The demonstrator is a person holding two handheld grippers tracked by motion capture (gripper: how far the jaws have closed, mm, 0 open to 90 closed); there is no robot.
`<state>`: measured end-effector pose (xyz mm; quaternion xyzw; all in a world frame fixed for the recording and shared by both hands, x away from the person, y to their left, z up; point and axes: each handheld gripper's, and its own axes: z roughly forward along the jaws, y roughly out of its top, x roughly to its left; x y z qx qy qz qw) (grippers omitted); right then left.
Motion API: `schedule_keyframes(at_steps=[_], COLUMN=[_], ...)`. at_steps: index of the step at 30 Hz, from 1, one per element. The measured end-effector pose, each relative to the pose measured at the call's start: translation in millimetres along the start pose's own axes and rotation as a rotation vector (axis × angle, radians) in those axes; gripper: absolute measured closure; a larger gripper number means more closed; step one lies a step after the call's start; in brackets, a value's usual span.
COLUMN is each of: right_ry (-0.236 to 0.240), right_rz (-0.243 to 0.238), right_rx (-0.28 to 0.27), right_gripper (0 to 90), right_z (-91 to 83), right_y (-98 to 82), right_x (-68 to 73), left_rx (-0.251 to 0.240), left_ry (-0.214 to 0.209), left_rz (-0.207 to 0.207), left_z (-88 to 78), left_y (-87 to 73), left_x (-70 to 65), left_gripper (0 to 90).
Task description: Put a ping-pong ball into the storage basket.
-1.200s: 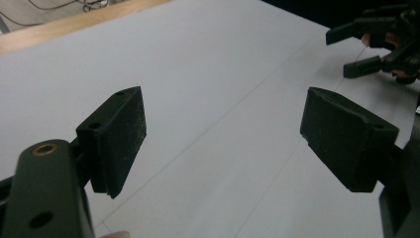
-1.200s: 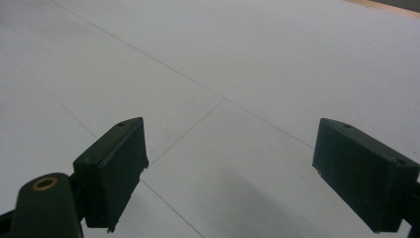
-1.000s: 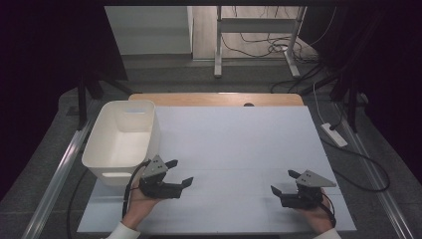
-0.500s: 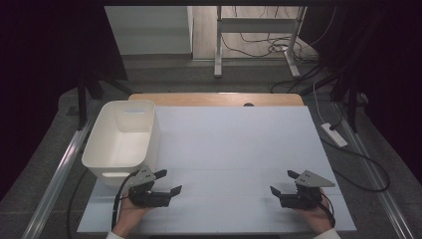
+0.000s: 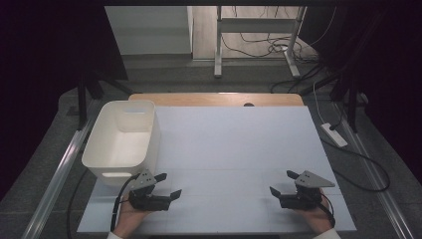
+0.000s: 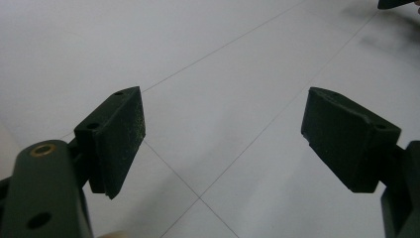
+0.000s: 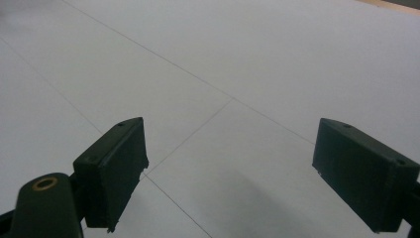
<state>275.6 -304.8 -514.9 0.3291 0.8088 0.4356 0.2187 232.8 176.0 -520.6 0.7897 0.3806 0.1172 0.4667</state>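
black pads of the left gripper (image 5: 168,184) stand wide apart with nothing between them, and the right gripper (image 5: 280,183) is spread just as wide and holds nothing. under both sets of fingers lies only the white table sheet (image 5: 234,149). the white bin (image 5: 122,142) sits just beyond the left gripper's fingers, on their outer side and near them; it is well apart from the right gripper and looks empty. by my reading, no handling has begun and everything is left to do. the high view gives the bin and both hands; the gripper views give the pad faces (image 6: 124,134) and thin lines on the sheet.
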Motion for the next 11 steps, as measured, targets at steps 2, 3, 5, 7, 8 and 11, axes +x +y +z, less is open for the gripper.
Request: schedule_keyframes(at_steps=[2, 3, 5, 7, 8, 11], right_ry=[0.002, 0.002, 0.003, 0.009, 0.009, 0.011], right_rz=[-0.002, -0.002, -0.005, -0.004, -0.004, -0.008], right_rx=[0.001, 0.001, 0.002, -0.003, -0.003, -0.001], right_gripper=[13.3, 13.3, 13.3, 13.3, 13.3, 13.3], right_z=[-0.2, -0.2, -0.4, -0.4, -0.4, -0.5], right_y=[0.1, 0.1, 0.1, 0.0, 0.0, 0.2], right_x=[0.0, 0.0, 0.2, 0.3, 0.3, 0.5], left_rx=[0.000, 0.001, 0.001, 0.002, 0.002, 0.002], left_ry=[0.000, 0.000, -0.002, -0.003, -0.003, -0.003], left_rz=[0.000, 0.000, -0.002, -0.001, -0.001, -0.001], left_z=[0.2, 0.5, 1.0, 2.0, 2.0, 2.4], left_y=[-0.1, -0.3, -0.6, -0.6, -0.6, -0.3], left_x=[-0.6, -0.8, -0.8, -0.9, -0.9, -1.3], left_gripper=[18.0, 17.9, 18.0, 18.0, 18.0, 18.0])
